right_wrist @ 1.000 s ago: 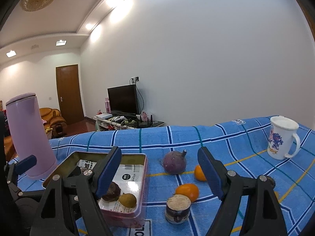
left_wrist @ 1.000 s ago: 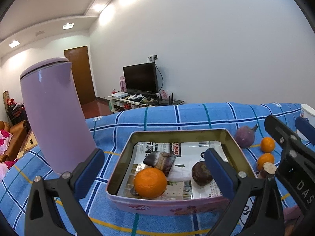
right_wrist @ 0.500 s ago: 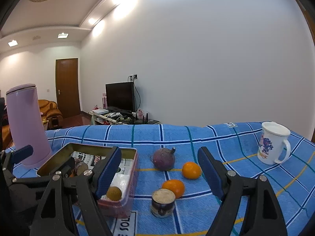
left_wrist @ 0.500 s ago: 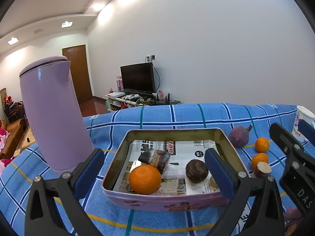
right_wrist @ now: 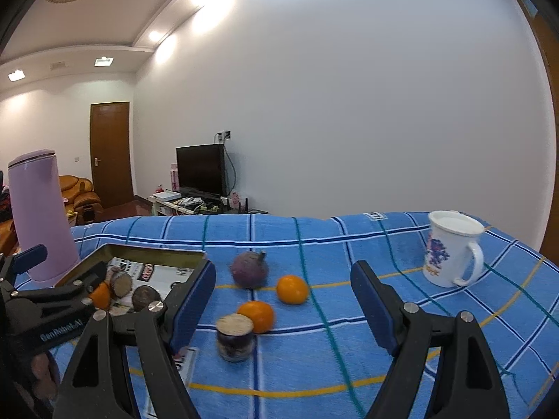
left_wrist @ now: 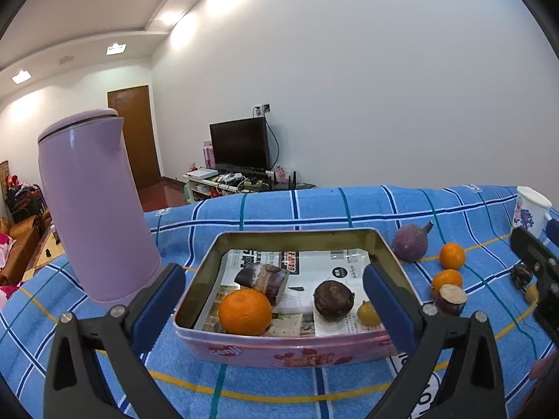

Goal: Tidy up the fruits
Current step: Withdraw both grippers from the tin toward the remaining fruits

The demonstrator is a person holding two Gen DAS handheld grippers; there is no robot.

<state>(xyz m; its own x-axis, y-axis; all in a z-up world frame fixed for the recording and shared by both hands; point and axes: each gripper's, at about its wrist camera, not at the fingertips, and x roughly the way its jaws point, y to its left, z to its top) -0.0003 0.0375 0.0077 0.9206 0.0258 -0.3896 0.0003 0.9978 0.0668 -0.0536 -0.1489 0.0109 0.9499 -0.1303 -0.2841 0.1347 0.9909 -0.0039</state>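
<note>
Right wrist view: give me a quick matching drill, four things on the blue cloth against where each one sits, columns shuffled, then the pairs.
Things:
1. purple kettle
2. white mug
3. large orange
4. round purple fruit

Places:
A. on the cloth just right of the tin, behind two small oranges
B. inside the tin, near its front wall
C. far right of the cloth, handle to the right
D. left of the tin, standing upright

Pairs: 1-D, 2-C, 3-B, 4-A

Bright ceiling lights, fisheye edge warp, right-wrist fruit motion-blurred.
</note>
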